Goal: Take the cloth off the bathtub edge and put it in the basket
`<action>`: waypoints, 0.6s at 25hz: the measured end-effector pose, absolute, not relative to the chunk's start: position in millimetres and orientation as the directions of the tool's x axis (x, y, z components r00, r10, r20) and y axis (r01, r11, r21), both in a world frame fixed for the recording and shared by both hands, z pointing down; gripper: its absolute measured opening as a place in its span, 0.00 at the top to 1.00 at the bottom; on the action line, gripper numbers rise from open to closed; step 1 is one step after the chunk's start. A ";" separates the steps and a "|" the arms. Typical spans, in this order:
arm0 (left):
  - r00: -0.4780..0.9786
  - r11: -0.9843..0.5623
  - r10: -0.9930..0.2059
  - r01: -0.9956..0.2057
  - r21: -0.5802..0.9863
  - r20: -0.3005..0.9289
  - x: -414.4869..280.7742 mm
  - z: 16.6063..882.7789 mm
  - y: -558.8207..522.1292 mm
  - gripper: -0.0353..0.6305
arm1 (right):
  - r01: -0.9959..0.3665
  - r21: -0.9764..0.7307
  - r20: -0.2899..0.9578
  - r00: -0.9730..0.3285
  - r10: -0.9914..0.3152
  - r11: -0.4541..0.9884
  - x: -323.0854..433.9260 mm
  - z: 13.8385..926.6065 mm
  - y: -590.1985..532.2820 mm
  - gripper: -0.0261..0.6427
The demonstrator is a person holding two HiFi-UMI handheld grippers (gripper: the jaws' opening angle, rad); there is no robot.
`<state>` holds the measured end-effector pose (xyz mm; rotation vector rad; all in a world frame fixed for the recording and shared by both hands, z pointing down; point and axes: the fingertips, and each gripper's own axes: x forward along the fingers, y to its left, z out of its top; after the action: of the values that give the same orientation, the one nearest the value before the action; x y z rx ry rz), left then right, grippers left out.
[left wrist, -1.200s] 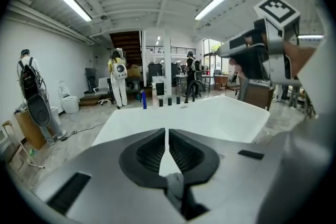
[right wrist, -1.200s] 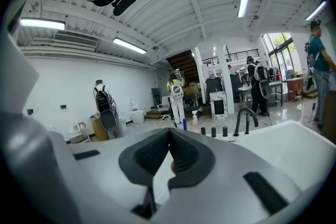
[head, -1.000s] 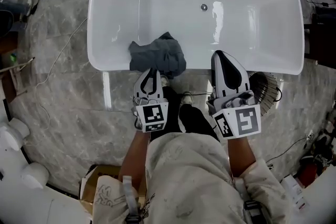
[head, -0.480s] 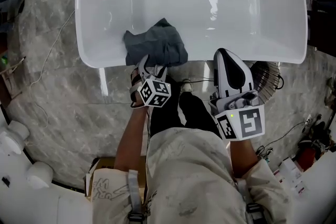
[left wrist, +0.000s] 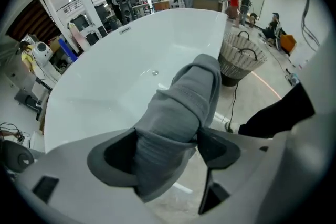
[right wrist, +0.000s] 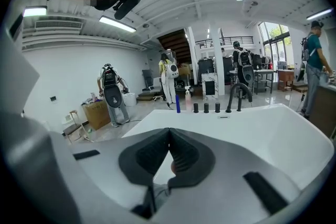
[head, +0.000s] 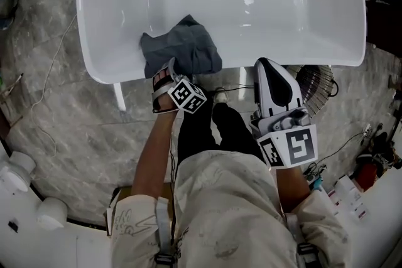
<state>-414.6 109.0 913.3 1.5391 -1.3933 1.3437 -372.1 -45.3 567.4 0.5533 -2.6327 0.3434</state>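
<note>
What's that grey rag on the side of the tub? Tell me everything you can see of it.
The cloth is dark grey-blue, soft fabric with a ribbed band, crumpled into thick folds. It is draped over the near rim of the white bathtub, part lying inside the tub and a fold hanging over the outer side. The left gripper straddles that fold: its jaws have just been opening, and the fabric fills the gap between them, not clamped.

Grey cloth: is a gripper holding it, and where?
Nothing is held yet. The jaws of the left gripper have just been opening and stand around the hanging end of the crumpled grey cloth.
</note>
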 end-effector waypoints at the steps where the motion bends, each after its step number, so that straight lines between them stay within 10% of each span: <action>1: -0.107 -0.224 -0.275 -0.959 -0.172 0.955 -416.5 915.5 107.1 0.41 | -0.433 -0.152 0.457 -0.828 -0.325 0.889 -372.1 568.9 -45.3 0.98; 15: -0.079 -0.341 -0.282 -0.923 -0.177 0.956 -413.6 898.2 108.7 0.57 | -0.432 -0.185 0.429 -0.843 -0.323 0.883 -364.9 555.0 -37.7 0.98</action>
<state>-413.6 108.7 898.2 1.6274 -1.3123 1.4497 -364.9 -37.7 555.0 0.5561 -2.6600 0.3873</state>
